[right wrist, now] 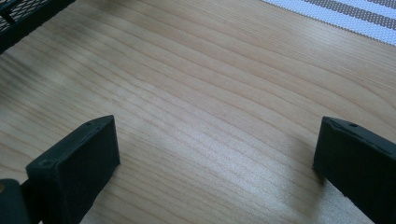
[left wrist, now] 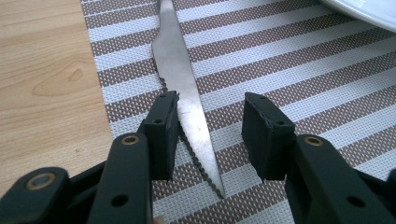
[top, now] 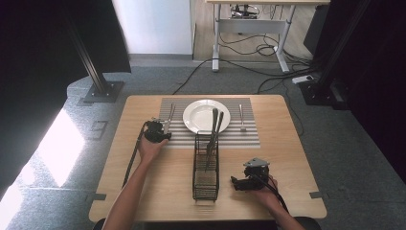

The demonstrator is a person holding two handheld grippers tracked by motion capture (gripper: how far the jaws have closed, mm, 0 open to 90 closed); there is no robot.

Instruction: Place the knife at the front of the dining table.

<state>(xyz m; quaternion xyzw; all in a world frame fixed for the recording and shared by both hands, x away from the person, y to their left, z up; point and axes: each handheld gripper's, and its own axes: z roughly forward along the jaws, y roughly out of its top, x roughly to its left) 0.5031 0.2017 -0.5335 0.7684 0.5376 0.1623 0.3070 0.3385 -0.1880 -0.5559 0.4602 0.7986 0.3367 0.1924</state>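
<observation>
A serrated table knife (left wrist: 180, 70) lies flat on the striped placemat (left wrist: 289, 70), left of the white plate (top: 191, 120). My left gripper (left wrist: 210, 107) is open and low over the knife's pointed end. The blade runs between the jaws, close beside the left one, and is not clamped. In the high view that gripper (top: 163, 129) sits at the placemat's left edge by the knife (top: 170, 114). My right gripper (top: 235, 182) rests open on the bare wood, right of the black wire caddy (top: 206, 182). Nothing is between its jaws (right wrist: 217, 135).
A fork (top: 242, 117) lies on the placemat (top: 239, 136) right of the plate. Two long utensils (top: 214, 129) stand in the caddy and lean over the plate's rim. The caddy's corner (right wrist: 18, 14) and the placemat's edge (right wrist: 345, 11) appear in the right gripper view.
</observation>
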